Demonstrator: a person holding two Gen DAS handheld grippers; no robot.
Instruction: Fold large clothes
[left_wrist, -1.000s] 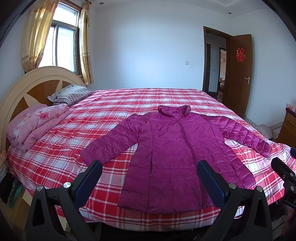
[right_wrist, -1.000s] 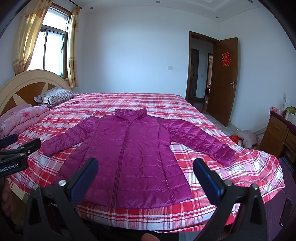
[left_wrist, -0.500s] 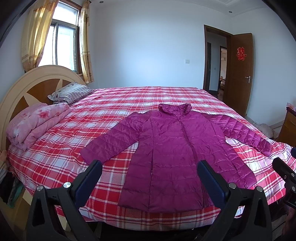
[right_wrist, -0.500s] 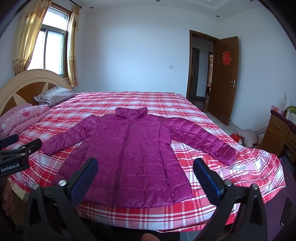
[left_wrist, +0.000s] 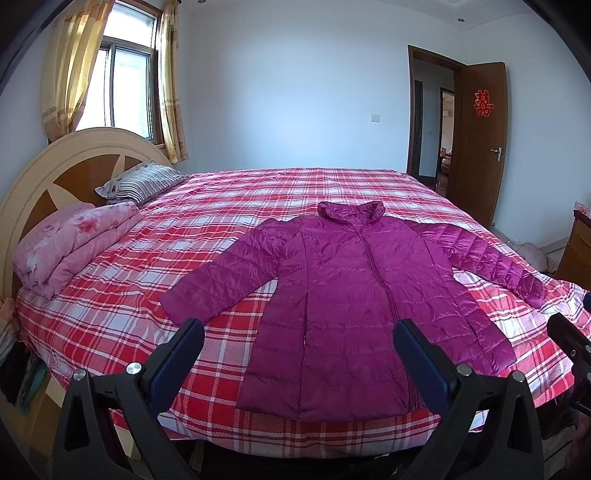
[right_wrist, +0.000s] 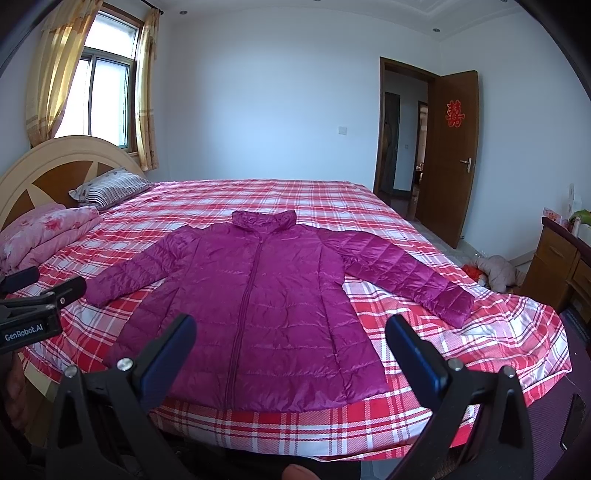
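A magenta quilted down jacket (left_wrist: 354, 295) is lying face up and spread flat across the middle of the frame, on a bed (left_wrist: 229, 206) covered in red-and-white plaid, its hem running along the near edge at the lower centre. The left gripper (left_wrist: 295, 354) and the right gripper (right_wrist: 291, 350) are both hanging at the bottom of their views with jaws standing wide apart and nothing between them, neither touching the fabric.

The jacket is likely to be handling as a light, puffy and soft thing, with a shiny shell that looks slippery and apt to slide out of a shallow pinch or spring back after a fold. The sensible holds appear to be the cuffs: the left-hand sleeve (left_wrist: 221, 277) is reaching toward the left of the frame, the other sleeve (right_wrist: 402, 269) toward the right, each ready to be drawn in over the chest, followed by the hem corners.

It is zipped closed, collar (right_wrist: 264, 219) standing toward the upper centre, horizontal stitching catching the window light. A folded pink quilt (left_wrist: 70, 243) and a striped pillow (left_wrist: 140, 181) are sitting well apart at the left.
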